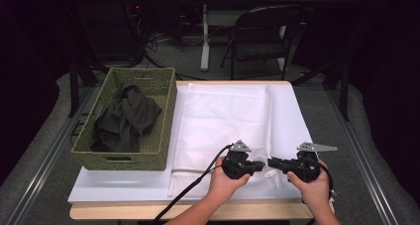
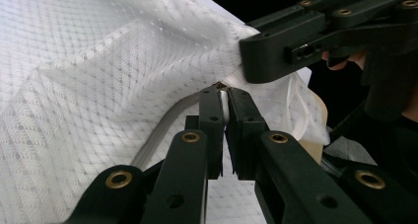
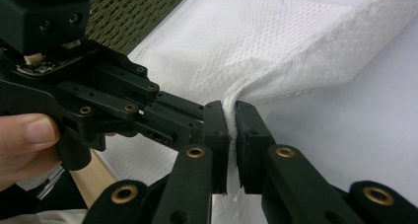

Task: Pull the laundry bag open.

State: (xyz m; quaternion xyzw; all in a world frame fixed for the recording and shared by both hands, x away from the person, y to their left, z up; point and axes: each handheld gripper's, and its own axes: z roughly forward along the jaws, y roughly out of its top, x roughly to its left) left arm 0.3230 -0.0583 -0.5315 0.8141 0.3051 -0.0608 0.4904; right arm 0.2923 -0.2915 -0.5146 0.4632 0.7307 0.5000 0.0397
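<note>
**Claws pinched on mesh bag, clothes not yet packed**

Left claw (image 1: 261,164) clamped on the zipper edge of the white mesh bag (image 1: 223,121), right claw (image 1: 274,162) nipping a fold of the same edge just beside it, tips nearly touching. Bag lying flat on the tabletop (image 1: 124,188), near right corner lifted slightly off the surface. Dark clothing (image 1: 126,118) heaped in the woven basket (image 1: 166,111) to the left, untouched. Judged early in the work: mouth of the bag probably being found or opened, zipper state unclear, loading all left to do.
</note>
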